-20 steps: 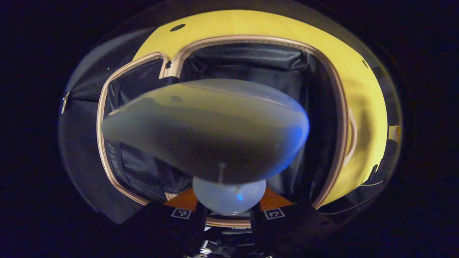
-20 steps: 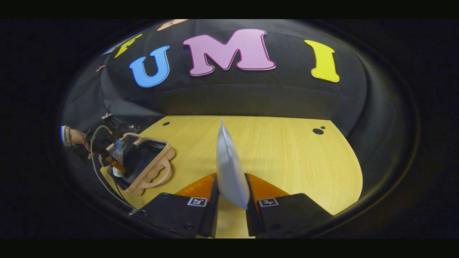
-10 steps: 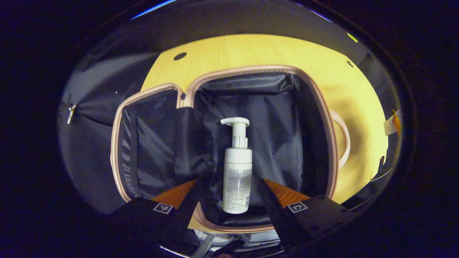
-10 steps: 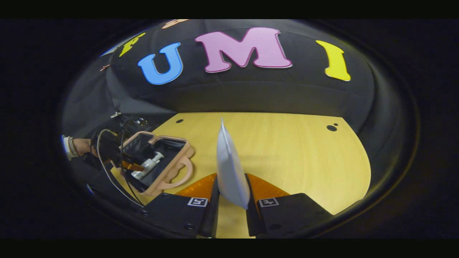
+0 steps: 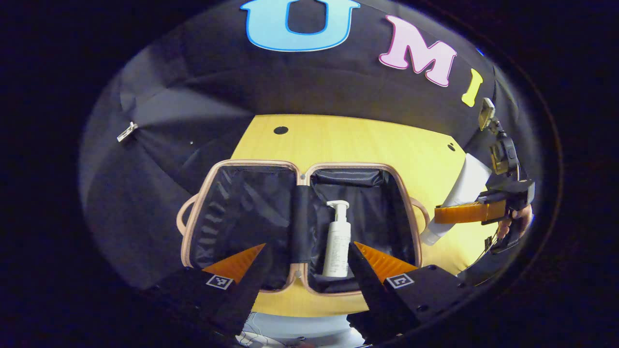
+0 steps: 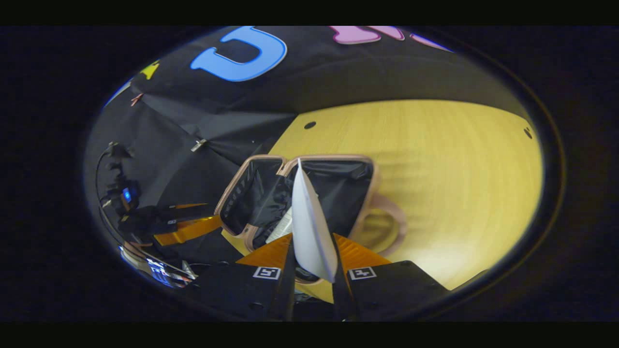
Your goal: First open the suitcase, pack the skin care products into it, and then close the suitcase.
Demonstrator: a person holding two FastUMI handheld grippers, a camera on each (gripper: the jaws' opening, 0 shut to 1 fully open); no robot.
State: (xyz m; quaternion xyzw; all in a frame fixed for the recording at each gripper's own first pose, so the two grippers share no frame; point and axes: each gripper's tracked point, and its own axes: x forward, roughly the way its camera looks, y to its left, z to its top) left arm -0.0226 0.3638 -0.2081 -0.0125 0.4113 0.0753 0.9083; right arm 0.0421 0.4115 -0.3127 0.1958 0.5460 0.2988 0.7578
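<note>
The right gripper (image 6: pixel 312 270) is clamping a soft white squeeze tube (image 6: pixel 309 227), likely light and yielding, above the open pink-trimmed suitcase (image 5: pixel 300 169). The left gripper (image 5: pixel 304 266) is hanging open over the white pump bottle (image 5: pixel 337 240) lying inside.

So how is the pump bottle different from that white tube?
The pump bottle lies loose inside the open suitcase, while the white tube is in the air, pinched between the right gripper's fingers. The bottle is round with a pump head; the tube is flat and tapers to a thin edge. The left gripper is open, holding nothing. Both items are white.
</note>
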